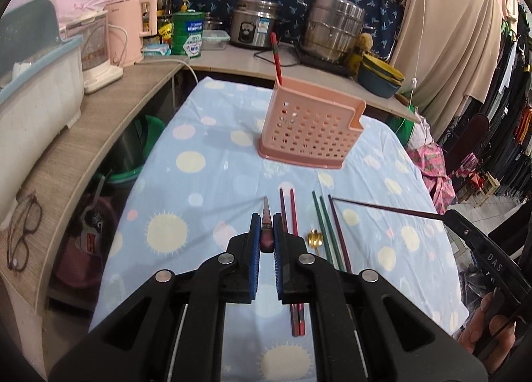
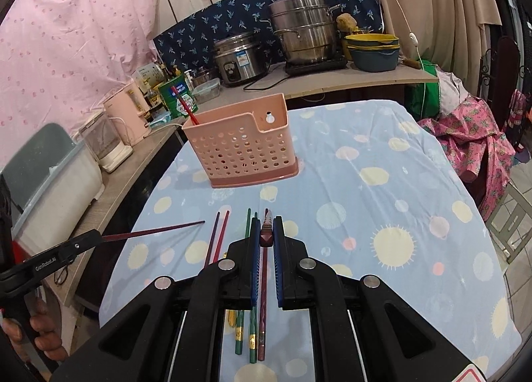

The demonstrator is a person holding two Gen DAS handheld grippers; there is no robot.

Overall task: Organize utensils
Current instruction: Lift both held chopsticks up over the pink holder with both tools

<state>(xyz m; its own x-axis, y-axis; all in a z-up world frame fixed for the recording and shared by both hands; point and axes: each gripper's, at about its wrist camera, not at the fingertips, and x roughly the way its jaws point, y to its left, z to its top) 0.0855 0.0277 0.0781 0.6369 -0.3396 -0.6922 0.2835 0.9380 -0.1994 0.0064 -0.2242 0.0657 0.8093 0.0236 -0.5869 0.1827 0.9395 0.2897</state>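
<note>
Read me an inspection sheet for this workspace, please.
Surface: blue dotted tablecloth, flat.
Job's things: pink utensil holder upright, red chopstick inside; loose chopsticks lying near the grippers.
Clutter: eyeglasses on side shelf.
Grippers: left gripper and right gripper each shut on a maroon chopstick.
Cables: black cord by rice cooker.
Surroundings: steamer pot, hanging clothes.

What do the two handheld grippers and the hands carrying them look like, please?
Both the left gripper and right gripper are matte black linkage frames with silver pivot rivets and blue ribbed pads. White lettering marks their bodies. Bare hands grip the handles; no sleeves show.
</note>
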